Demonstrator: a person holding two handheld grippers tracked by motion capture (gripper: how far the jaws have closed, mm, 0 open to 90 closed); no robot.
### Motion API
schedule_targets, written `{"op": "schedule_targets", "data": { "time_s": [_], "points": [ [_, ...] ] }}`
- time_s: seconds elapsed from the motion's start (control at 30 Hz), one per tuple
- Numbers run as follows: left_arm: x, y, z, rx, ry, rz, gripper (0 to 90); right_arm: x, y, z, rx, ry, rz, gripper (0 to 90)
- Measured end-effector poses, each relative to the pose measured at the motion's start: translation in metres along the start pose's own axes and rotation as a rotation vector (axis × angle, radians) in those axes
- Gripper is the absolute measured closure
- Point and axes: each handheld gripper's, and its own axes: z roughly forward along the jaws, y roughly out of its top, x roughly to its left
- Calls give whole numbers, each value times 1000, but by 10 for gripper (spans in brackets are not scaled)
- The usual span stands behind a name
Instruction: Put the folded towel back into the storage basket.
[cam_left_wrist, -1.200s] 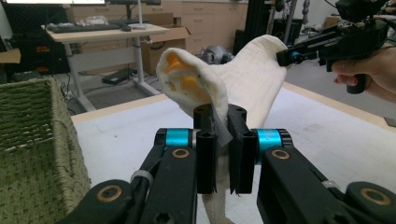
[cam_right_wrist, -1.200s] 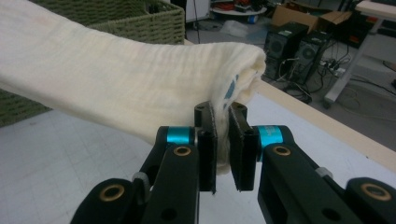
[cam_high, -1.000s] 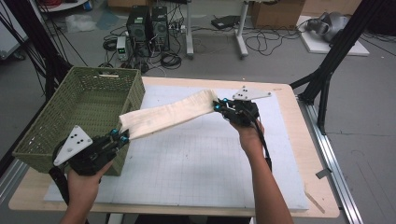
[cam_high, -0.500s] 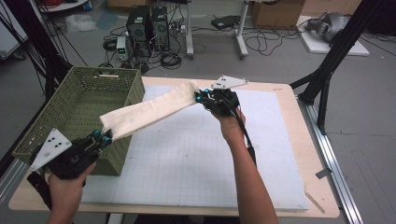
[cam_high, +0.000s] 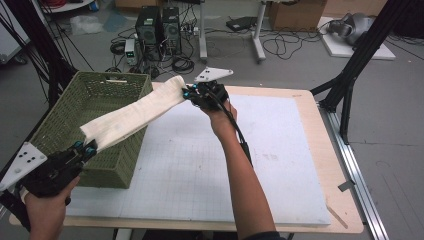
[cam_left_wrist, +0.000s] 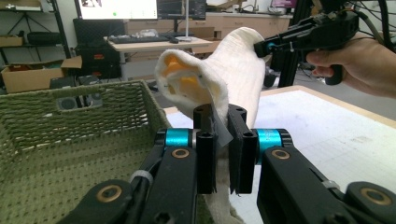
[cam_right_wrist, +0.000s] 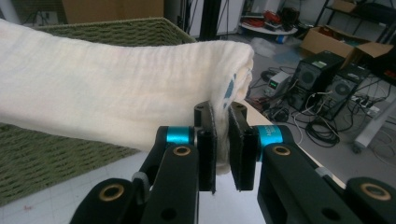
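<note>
A folded cream cloth (cam_high: 132, 114) hangs stretched in the air between my two grippers, slanting over the right rim of a green woven basket (cam_high: 65, 120). My left gripper (cam_high: 86, 148) is shut on its near end at the basket's front right corner; in the left gripper view the cloth (cam_left_wrist: 224, 79) rises from my left gripper (cam_left_wrist: 220, 149). My right gripper (cam_high: 189, 93) is shut on the far end near the table's back edge. In the right gripper view the cloth (cam_right_wrist: 116, 98) is pinched in my right gripper (cam_right_wrist: 221, 149), with the basket (cam_right_wrist: 70, 154) behind it.
The basket stands on the left side of a white gridded mat (cam_high: 220, 165) on a wooden table (cam_high: 327, 150). Black frame posts (cam_high: 350, 70) stand at the right. Computer towers (cam_high: 157, 25) and cables lie on the floor behind.
Both grippers have carried the stretched cloth leftward, from above the mat to over the basket's right rim. The left gripper dropped toward the near left; both stay shut on the cloth.
</note>
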Motion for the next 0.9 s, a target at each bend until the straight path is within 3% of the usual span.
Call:
{"op": "schedule_targets", "data": {
  "time_s": [0.43, 0.9],
  "points": [
    [26, -4, -18, -13, 71, -16, 829, 14, 28, 47, -3, 43, -34, 831],
    [55, -12, -36, 15, 164, -38, 827, 34, 59, 109, 22, 82, -80, 830]
  ]
}}
